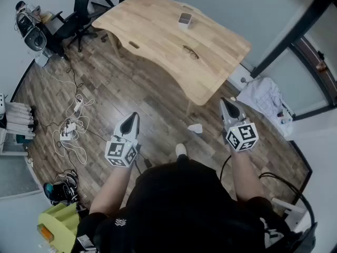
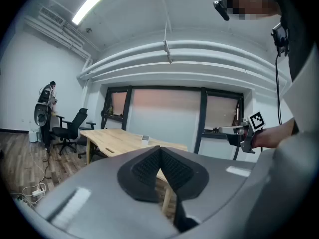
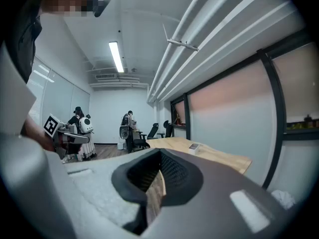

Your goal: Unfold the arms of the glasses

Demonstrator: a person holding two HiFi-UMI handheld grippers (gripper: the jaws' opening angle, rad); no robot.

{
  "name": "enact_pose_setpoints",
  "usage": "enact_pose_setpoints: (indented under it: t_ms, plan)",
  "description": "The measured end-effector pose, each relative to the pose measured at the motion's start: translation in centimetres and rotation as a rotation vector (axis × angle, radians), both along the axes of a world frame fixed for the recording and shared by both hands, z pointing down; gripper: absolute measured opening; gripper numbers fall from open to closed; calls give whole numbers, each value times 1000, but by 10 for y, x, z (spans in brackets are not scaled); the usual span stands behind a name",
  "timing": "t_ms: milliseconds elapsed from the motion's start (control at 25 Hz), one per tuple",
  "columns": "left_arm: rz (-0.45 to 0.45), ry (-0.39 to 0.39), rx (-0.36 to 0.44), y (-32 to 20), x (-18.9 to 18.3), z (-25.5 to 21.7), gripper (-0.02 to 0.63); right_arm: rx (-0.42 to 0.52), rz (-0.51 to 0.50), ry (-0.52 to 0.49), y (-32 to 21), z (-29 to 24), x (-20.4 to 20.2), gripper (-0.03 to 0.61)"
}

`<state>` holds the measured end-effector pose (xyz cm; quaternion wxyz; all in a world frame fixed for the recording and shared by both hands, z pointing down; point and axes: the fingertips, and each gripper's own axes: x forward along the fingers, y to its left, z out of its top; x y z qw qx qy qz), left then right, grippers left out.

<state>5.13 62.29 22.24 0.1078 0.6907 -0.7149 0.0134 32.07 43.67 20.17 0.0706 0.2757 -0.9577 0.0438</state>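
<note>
The glasses lie folded, dark and thin-framed, on the light wooden table in the head view, far ahead of both grippers. My left gripper is held over the floor, short of the table, its jaws shut and empty. My right gripper hovers near the table's near corner, its jaws also shut with nothing in them. The glasses are too small to make out in either gripper view. Each gripper view shows the other gripper off to its side.
A small grey-and-white box stands on the table behind the glasses. Office chairs and gear sit at the far left. Cables and a power strip lie on the wood floor. A white cloth bundle is at the right. People stand far off.
</note>
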Motion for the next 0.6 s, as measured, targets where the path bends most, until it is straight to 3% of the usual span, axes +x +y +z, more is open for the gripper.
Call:
enact_pose_setpoints:
  t_ms: [240,600]
  plan:
    - [-4,-33,-12,-27,-8,2,5,-16,-6,-2,-32,8,-13,0]
    - [-81,-72,19,-74,-41,-11,5,-46,-31,-1,-79,25,-40,0]
